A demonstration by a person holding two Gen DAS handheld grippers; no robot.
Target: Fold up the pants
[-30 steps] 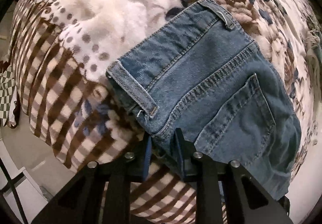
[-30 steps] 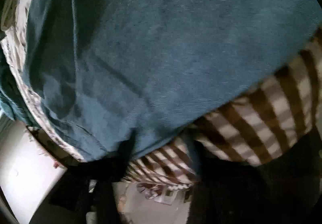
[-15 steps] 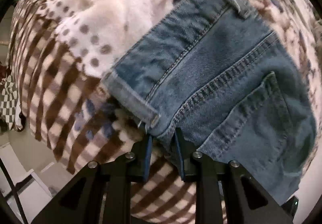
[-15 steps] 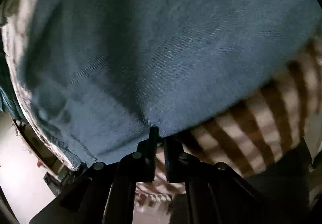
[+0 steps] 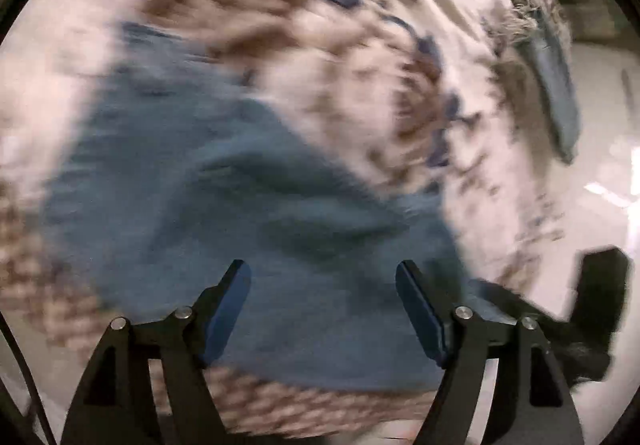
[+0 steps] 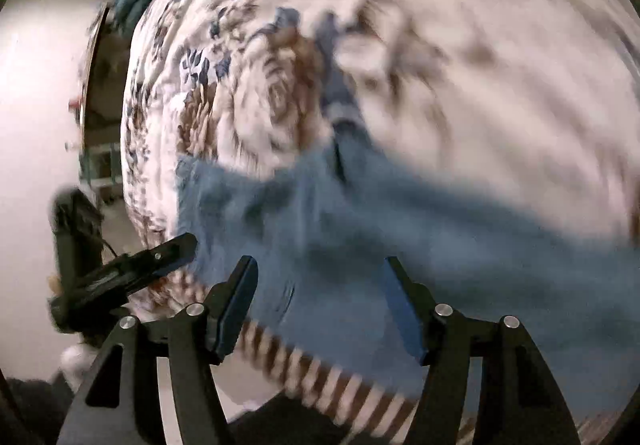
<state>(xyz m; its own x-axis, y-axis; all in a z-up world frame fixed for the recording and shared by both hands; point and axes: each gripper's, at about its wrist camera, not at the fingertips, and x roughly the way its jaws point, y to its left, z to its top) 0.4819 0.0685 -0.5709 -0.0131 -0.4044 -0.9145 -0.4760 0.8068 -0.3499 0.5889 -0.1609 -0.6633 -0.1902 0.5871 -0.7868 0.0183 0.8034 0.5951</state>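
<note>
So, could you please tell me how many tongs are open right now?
2: the left tongs and right tongs, both above the blue denim jeans.

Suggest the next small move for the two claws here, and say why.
Probably back both off a little and hold steady for a clear look before re-gripping. The left claw and right claw are both open and grip nothing, and the jeans lie bunched on the floral blanket. Both views are too blurred to pick out a waistband or hem.
</note>
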